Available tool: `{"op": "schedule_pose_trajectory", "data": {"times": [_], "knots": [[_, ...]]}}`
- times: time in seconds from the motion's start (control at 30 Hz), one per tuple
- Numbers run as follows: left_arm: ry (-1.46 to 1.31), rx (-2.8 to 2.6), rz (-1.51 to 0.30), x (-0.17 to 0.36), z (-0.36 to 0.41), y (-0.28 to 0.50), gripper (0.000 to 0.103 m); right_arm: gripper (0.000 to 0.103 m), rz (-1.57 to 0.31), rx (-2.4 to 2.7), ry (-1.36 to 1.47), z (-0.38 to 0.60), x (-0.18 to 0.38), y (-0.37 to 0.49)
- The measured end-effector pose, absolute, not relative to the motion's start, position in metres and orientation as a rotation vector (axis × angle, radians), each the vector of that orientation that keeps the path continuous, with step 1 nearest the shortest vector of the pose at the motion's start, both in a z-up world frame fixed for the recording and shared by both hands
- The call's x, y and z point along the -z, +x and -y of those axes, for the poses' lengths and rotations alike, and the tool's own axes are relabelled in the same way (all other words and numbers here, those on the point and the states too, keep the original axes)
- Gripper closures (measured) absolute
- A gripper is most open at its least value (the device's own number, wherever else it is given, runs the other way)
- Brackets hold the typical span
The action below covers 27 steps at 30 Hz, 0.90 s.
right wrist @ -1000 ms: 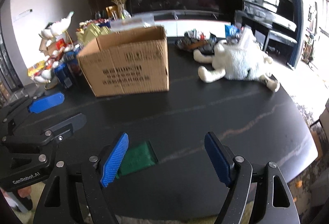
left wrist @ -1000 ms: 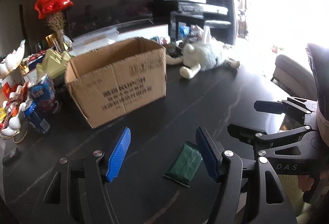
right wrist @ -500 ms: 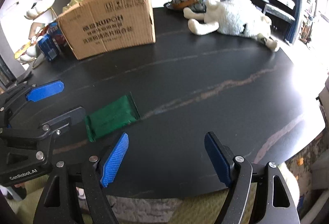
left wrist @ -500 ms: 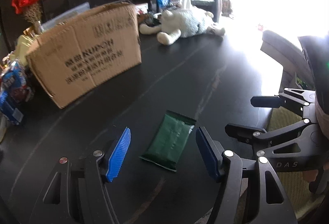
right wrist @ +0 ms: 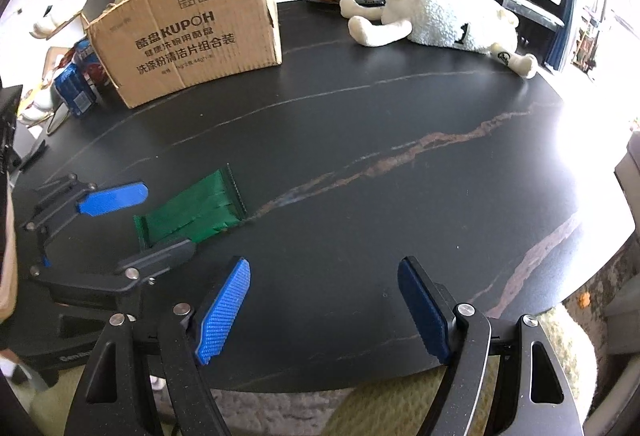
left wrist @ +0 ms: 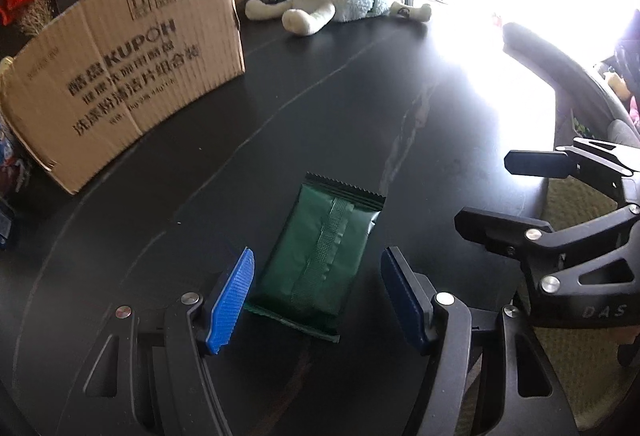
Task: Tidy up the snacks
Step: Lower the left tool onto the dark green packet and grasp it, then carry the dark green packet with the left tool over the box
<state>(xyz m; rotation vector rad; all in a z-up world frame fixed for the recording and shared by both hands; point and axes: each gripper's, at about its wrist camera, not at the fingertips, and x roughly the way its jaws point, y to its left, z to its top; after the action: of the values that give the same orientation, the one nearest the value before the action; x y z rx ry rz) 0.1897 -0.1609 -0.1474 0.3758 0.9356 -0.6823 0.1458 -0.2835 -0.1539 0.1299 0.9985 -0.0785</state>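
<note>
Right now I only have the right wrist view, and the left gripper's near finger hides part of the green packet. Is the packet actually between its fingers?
Observer: Yes. In the left wrist view the green packet lies flat on the table with its near half between the pads of the open left gripper.
Operator: Are the pads touching it?
Observer: It isn't gripped. There's a clear gap beside the right-hand pad and only a slim one on the other side.
Operator: How is it lined up?
Observer: Lengthwise along the fingers, slightly skewed, seam side up, with its serrated far end past the fingertips.
</note>
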Motion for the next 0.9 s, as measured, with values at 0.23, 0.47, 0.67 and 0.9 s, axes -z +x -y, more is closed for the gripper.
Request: {"op": "schedule_pose_trajectory", "data": {"times": [0.23, 0.47, 0.67, 0.9], "knots": [[0.379, 0.678, -0.950, 0.150, 0.166, 0.194, 0.039, 0.026, -1.012, 0.077, 0.145, 0.285, 0.158, 0.148], [0.366, 0.675, -0.949, 0.149, 0.166, 0.194, 0.054, 0.026, -1.015, 0.075, 0.156, 0.286, 0.161, 0.149], [0.319, 0.656, -0.950, 0.148, 0.159, 0.193, 0.055, 0.026, -1.020, 0.074, 0.152, 0.285, 0.163, 0.150], [0.265, 0.632, -0.942, 0.139, 0.151, 0.191, 0.055, 0.026, -1.010, 0.074, 0.146, 0.283, 0.159, 0.150]]}}
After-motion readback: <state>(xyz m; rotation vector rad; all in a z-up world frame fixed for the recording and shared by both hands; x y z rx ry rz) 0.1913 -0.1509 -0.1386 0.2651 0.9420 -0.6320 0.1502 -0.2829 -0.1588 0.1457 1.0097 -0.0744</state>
